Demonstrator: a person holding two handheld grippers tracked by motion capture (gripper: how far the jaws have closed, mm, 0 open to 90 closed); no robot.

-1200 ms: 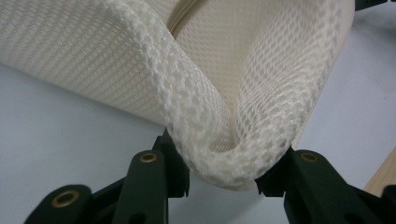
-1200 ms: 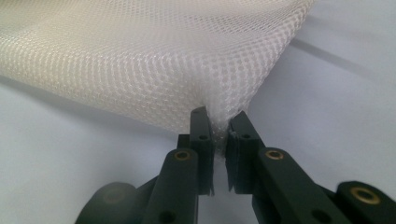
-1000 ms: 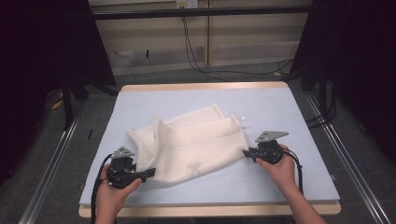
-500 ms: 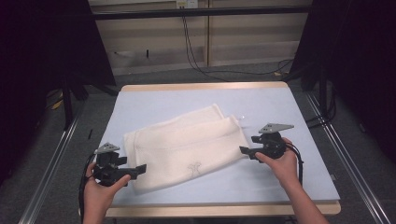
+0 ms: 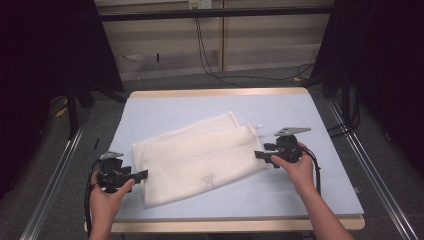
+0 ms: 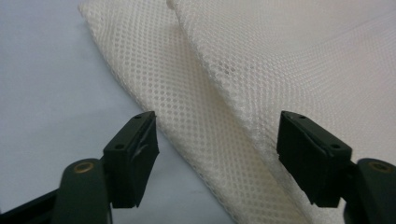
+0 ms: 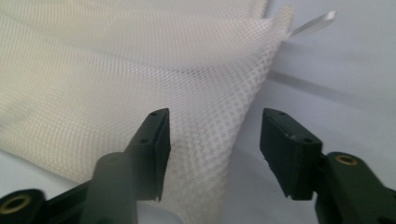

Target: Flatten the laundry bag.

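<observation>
In the high view, a folded white mesh cloth [image 5: 197, 160] is spread mid-desk [image 5: 320, 195], flanked by both grippers so its ends can be taken. In the left gripper view, the left gripper [image 6: 217, 156] is seen parted, having just been closing, astride the cloth's folded edge (nothing pinched). In the right gripper view, the right gripper [image 7: 215, 149] likewise gapes, narrowing around a corner.
</observation>
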